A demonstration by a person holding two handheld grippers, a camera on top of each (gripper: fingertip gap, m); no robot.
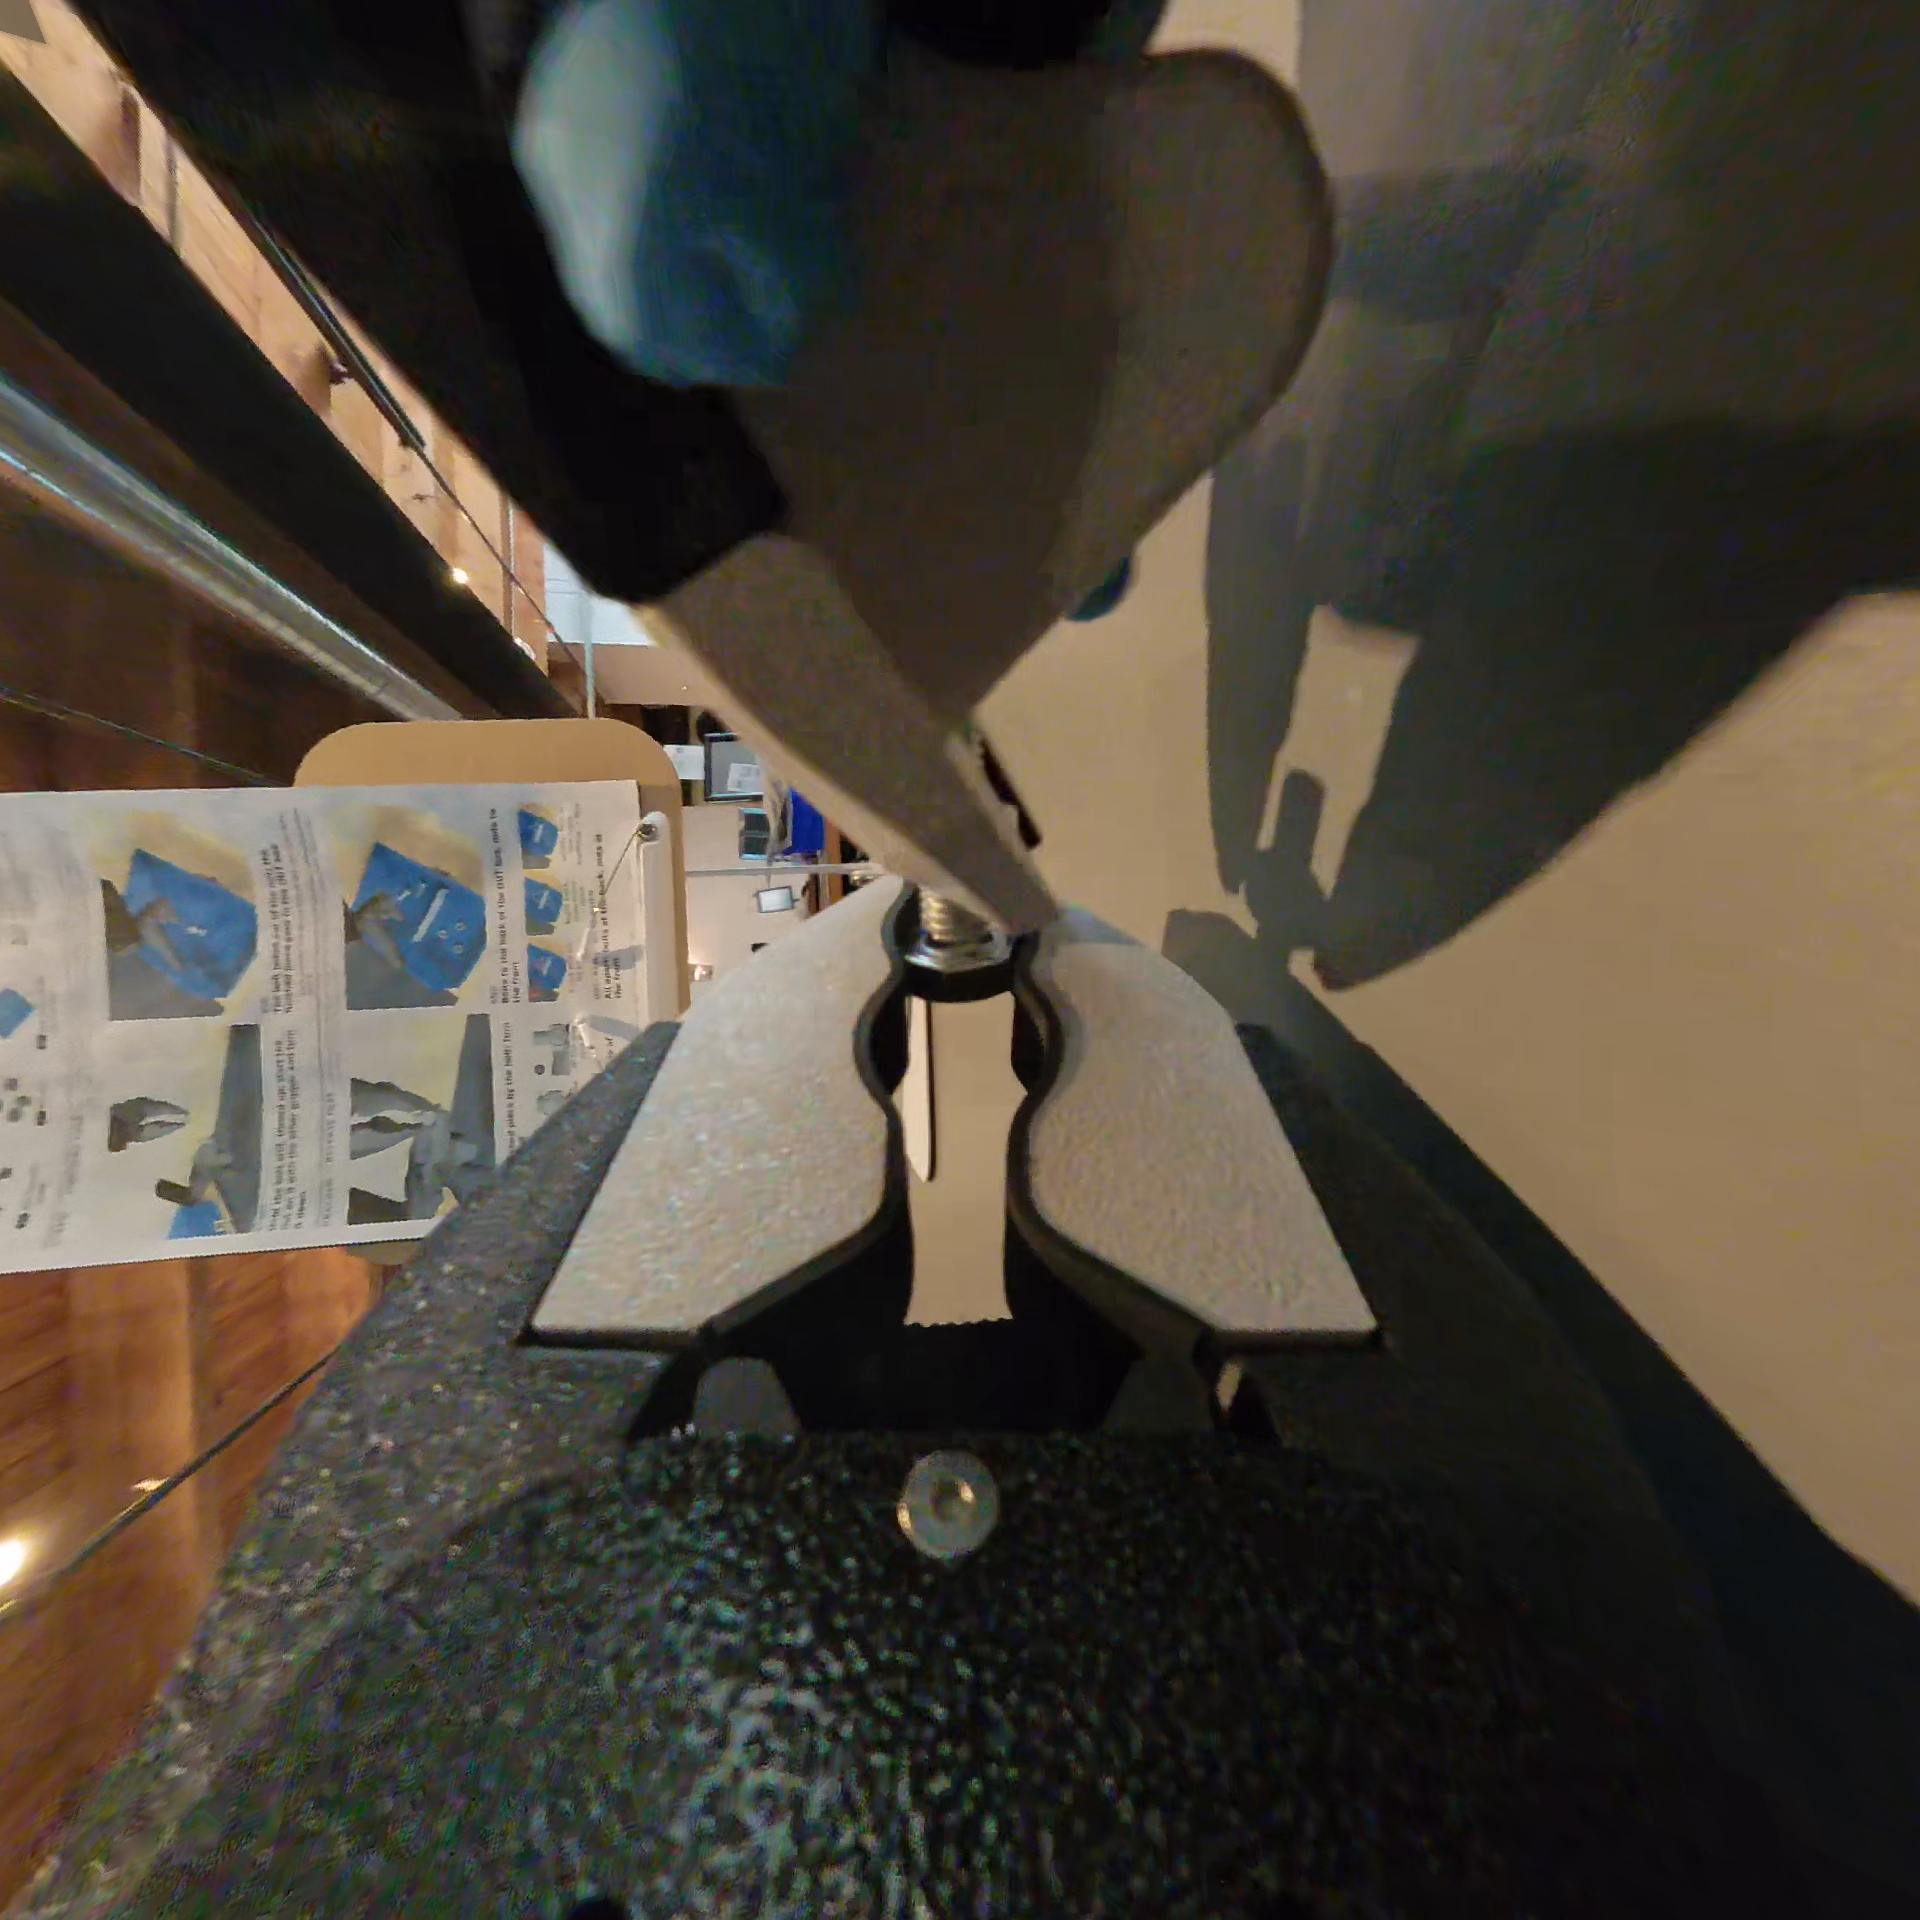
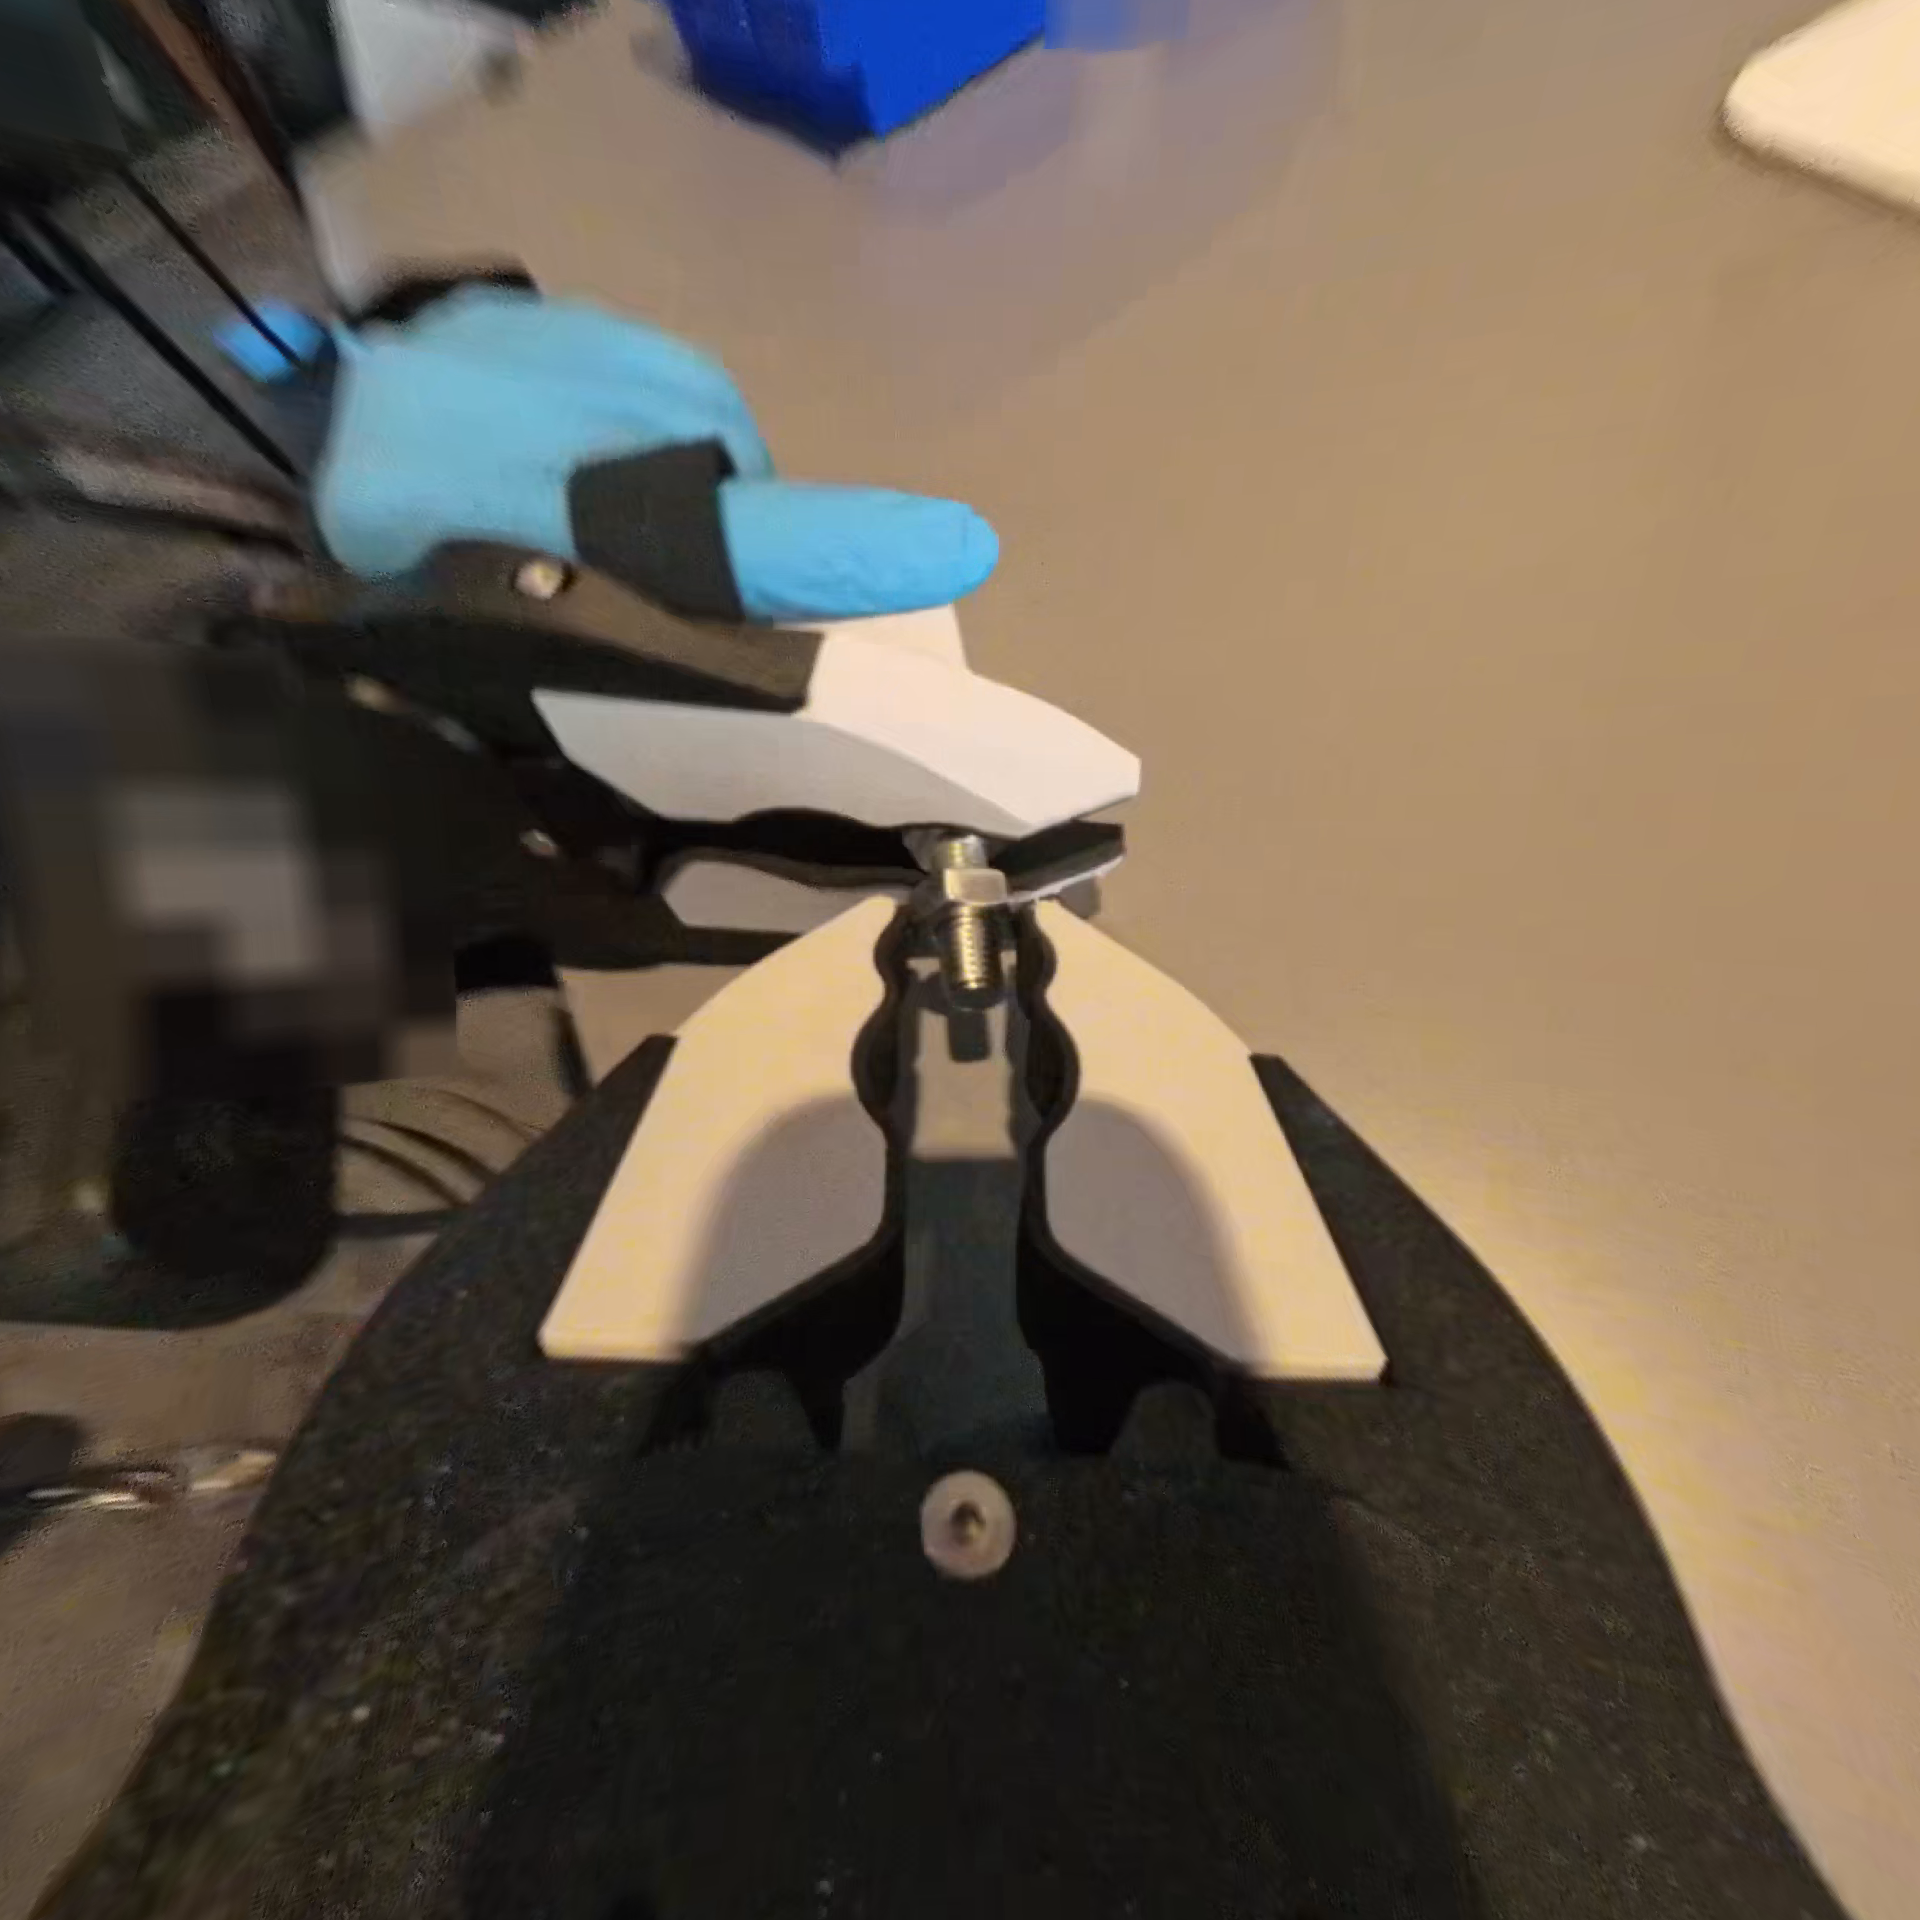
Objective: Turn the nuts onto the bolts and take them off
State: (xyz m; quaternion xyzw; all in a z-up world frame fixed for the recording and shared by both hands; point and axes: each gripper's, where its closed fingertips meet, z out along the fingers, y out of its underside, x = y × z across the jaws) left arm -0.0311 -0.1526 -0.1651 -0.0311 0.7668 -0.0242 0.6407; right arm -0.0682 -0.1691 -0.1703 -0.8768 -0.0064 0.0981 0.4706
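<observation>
In the right wrist view a silver bolt [image 2: 966,961] stands over the beige table with a hex nut [image 2: 968,889] threaded on it. My right gripper [image 2: 966,914] is shut on the nut, with the threaded end pointing back between its fingers. My left gripper [image 2: 997,836] comes in from the left and is shut on the bolt's far end. In the left wrist view my left gripper [image 1: 958,961] is closed on the bolt [image 1: 951,940] at its tips. The right gripper [image 1: 1023,914] reaches down from above and meets it there.
A blue-gloved hand [image 2: 540,457] holds the left gripper. A printed instruction sheet [image 1: 312,1018] stands at the left. A blue bin [image 2: 862,62] sits at the far edge and a white object [image 2: 1829,114] lies at the top right. The beige table [image 2: 1507,623] spreads to the right. My left and right fingertips are right by each other.
</observation>
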